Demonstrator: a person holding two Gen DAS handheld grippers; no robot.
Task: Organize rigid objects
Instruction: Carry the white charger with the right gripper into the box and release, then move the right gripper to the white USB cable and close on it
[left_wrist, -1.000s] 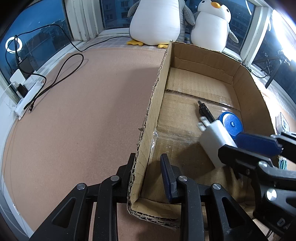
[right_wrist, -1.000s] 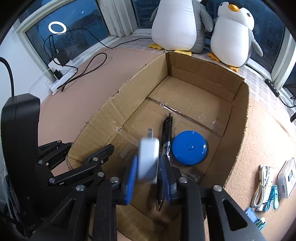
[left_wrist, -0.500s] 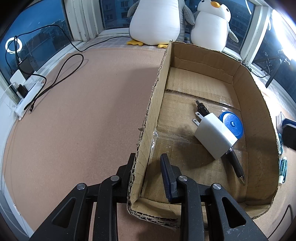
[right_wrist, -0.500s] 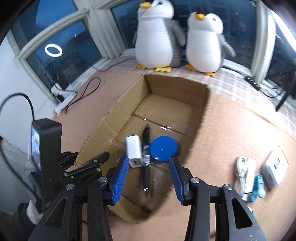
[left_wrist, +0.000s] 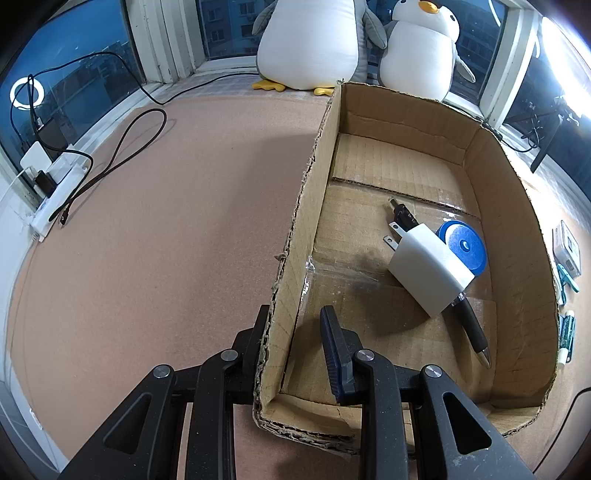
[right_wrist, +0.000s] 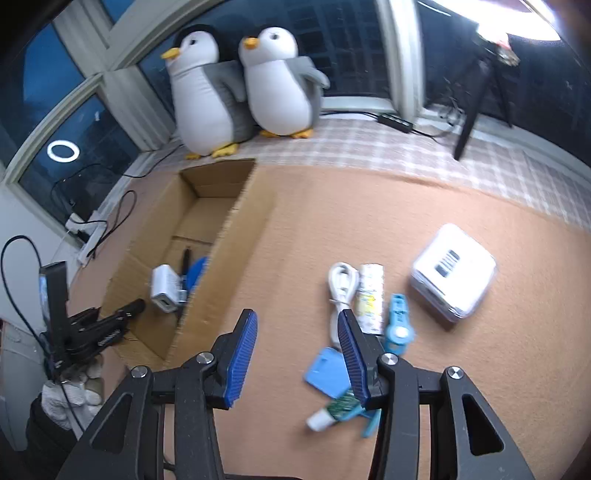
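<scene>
Three items lie inside the shallow brown cardboard box (left_wrist: 369, 173): a white plug-in wall charger (left_wrist: 428, 269), a black pen (left_wrist: 472, 328) partly under it, and a round blue tape measure (left_wrist: 463, 247) touching the charger's far side. All three sit ahead and to the right of your left gripper (left_wrist: 295, 339). Its jaws straddle the box's near left wall, one finger outside and one inside, with a gap showing on the inner side, so the wall is not pinched.

Your right gripper (right_wrist: 295, 354) hovers over the tan desk (right_wrist: 406, 206) with its blue-padded jaws spread wide and nothing between them. Just right of its right jaw lie a coiled white cable (right_wrist: 341, 284), a white paper packet (right_wrist: 371, 297), a light blue clip (right_wrist: 397, 325), a blue card (right_wrist: 327, 373) and a green-and-white tube (right_wrist: 332, 410). Farther right sits a white square box (right_wrist: 452, 269). Two plush penguins (right_wrist: 243, 85) stand far ahead.
</scene>
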